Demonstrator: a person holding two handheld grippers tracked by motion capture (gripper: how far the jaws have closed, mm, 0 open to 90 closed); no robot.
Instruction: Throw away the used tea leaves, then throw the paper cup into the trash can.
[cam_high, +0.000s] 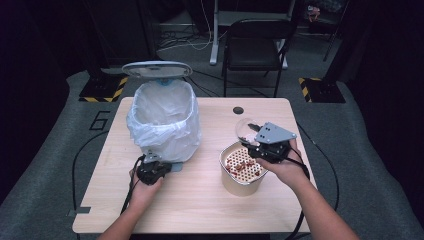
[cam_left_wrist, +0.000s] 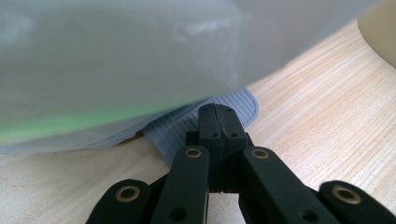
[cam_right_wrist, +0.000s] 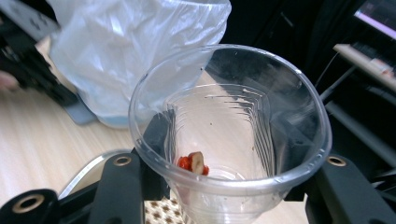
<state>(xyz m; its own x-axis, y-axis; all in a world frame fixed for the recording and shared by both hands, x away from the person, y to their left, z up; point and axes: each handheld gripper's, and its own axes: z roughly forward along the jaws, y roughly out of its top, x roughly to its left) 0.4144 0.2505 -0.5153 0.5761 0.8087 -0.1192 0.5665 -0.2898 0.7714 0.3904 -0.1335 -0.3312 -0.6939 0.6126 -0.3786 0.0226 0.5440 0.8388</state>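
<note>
The right gripper (cam_high: 256, 142) has its fingers clamped around a clear plastic cup (cam_right_wrist: 224, 140), one on each side of its wall. The cup is tipped over a tan tub (cam_high: 242, 172) fitted with a perforated insert, and a few red pieces lie on that insert. In the right gripper view a small red and pale slice (cam_right_wrist: 194, 163) sits near the bottom of the cup (a few dark specks cling to its inner wall).

To the left of the tub stands a bin (cam_high: 162, 120) lined with a white bag, its lid (cam_high: 156, 69) raised behind it. The left gripper (cam_left_wrist: 217, 122) is at the bin's base on the table (cam_high: 200, 200), its fingers clenched together on the grey ribbed pedal (cam_left_wrist: 187, 123) that juts from under the bag.
</note>
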